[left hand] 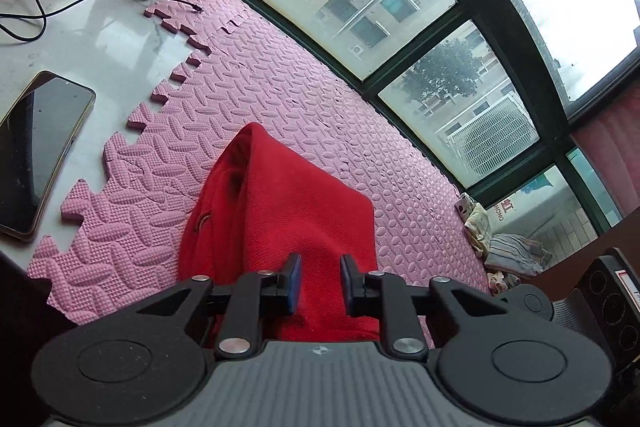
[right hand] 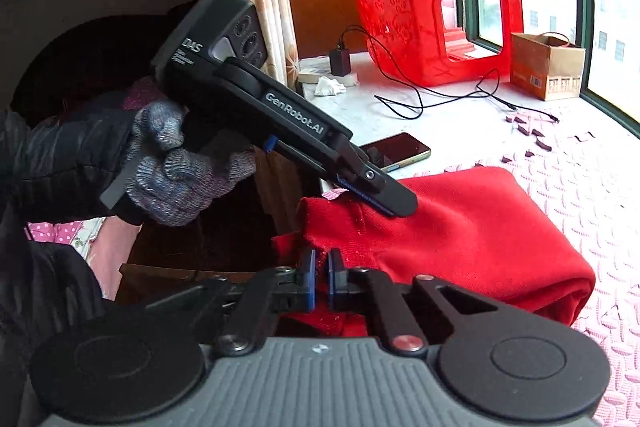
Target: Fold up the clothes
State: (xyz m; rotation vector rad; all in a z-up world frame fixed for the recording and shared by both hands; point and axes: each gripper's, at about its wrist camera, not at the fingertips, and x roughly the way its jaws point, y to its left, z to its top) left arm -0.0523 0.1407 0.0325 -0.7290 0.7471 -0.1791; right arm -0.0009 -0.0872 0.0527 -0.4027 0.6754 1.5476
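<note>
Nearest you, your right tool [right hand: 319, 281] has its pads almost together on a ragged edge of the red garment [right hand: 460, 239], pinching a thin bit of cloth at the near corner. Your left tool [left hand: 320, 283] stands with its pads parted by a clear gap over the red cloth; nothing sits between them, and in the right wrist view its fingertips [right hand: 394, 201] press down flat on top of the garment near that same corner.

The garment lies on the pink foam mat [left hand: 280, 87], already doubled into a thick, rounded bundle with a fold along its far side, so you look to be partway through, pinning one layer while the other hand takes an edge. My guess is the next move calls for you to keep the left tool bearing down as an anchor and carry the pinched edge across the bundle, low and even, so the layers do not slide.

Further out on the pale surface [left hand: 100, 39] lie a phone [left hand: 36, 151] and a black cable [right hand: 440, 95], then a red plastic stool [right hand: 432, 19] and a cardboard box [right hand: 548, 67] by the window.
</note>
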